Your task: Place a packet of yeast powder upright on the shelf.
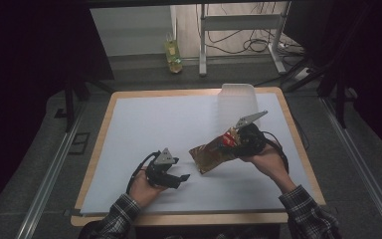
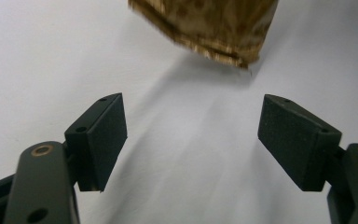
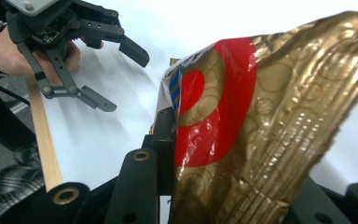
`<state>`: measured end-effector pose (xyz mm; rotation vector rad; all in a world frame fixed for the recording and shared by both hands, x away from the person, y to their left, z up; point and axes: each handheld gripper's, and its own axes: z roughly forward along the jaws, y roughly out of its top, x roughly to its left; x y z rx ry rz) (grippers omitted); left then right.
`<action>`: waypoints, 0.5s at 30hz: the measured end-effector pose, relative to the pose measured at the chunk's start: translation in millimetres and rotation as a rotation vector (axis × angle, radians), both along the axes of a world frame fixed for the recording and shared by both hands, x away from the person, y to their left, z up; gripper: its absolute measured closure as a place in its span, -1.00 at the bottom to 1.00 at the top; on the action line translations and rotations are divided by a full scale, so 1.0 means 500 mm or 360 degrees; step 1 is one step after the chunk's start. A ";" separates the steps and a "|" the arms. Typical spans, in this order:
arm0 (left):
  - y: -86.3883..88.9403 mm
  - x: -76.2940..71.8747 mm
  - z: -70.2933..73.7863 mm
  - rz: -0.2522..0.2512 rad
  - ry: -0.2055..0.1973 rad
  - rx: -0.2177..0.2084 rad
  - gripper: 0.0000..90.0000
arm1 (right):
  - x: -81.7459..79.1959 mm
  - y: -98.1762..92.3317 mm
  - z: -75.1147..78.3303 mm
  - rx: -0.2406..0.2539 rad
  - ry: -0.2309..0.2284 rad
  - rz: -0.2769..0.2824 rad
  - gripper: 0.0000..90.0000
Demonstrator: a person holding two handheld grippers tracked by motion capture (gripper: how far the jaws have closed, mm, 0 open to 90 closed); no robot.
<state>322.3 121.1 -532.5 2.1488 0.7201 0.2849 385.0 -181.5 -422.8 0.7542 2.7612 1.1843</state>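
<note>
A gold foil snack bag (image 1: pixel 211 154) with a red and blue mark is held up off the white table sheet (image 1: pixel 154 129); my right gripper (image 1: pixel 235 143) is shut on its right end. The right gripper view has the bag (image 3: pixel 270 126) crumpled between the jaws and rising across the frame. My left gripper (image 1: pixel 181 177) rests low on the sheet, left of the bag, open with nothing between its fingers. In the left gripper view the bag's sealed gold edge (image 2: pixel 209 28) hangs just ahead of the wide-apart pads (image 2: pixel 105 135). The left gripper (image 3: pixel 116 77) also appears open in the right gripper view.
A clear plastic tub (image 1: pixel 236 102) stands at the back right of the sheet, just behind the right gripper. The wooden table edge (image 1: pixel 179 218) runs along the front. A yellow bottle (image 1: pixel 172 55) and a metal stand (image 1: pixel 241 25) are on the floor beyond.
</note>
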 end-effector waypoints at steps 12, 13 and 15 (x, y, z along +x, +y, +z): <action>0.004 0.001 0.000 -0.0020 -0.0011 -0.0005 -0.59 | 0.018 -0.018 0.059 -0.0032 -0.0165 0.0058 0.55; 0.004 0.001 0.000 -0.0022 -0.0013 -0.0005 -0.59 | 0.018 -0.018 0.059 -0.0032 -0.0165 0.0058 0.55; 0.005 0.001 0.000 -0.0023 -0.0016 -0.0007 -0.62 | 0.020 -0.020 0.064 -0.0035 -0.0180 0.0055 0.55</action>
